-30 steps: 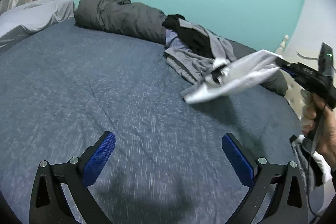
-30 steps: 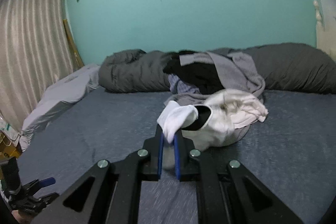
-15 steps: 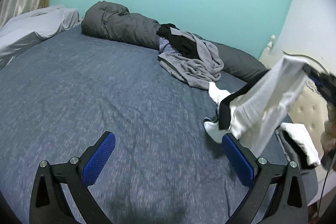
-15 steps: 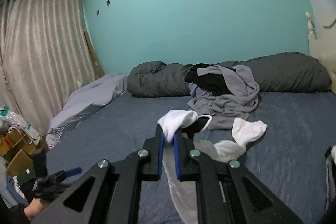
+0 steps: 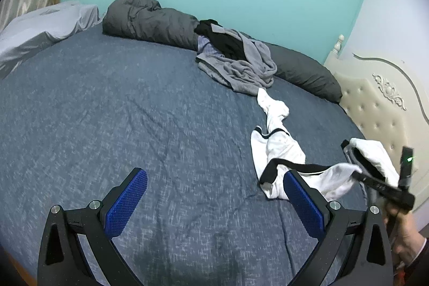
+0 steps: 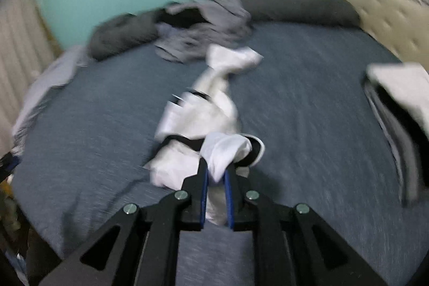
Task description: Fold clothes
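Observation:
A white garment with black trim (image 5: 278, 149) lies stretched in a long strip across the blue bed sheet (image 5: 120, 111). My right gripper (image 6: 216, 176) is shut on its near white edge (image 6: 222, 154); the left wrist view shows that gripper (image 5: 356, 172) at the right, low over the bed. The rest of the garment (image 6: 211, 109) trails away toward the clothes pile. My left gripper (image 5: 214, 192) hangs open over the sheet with nothing between its blue pads (image 5: 126, 203), its right finger just in front of the garment's near end.
A pile of grey and black clothes (image 5: 236, 58) rests against dark grey pillows (image 5: 150, 20) at the far edge. A folded stack topped with white (image 5: 372, 157) sits by the cream headboard (image 5: 386, 103). A pale sheet (image 5: 40, 28) is bunched at the left.
My right gripper pulled the white garment off the pile, lifted it, then lowered it, so it now lies stretched out on the sheet. My left gripper stayed open.

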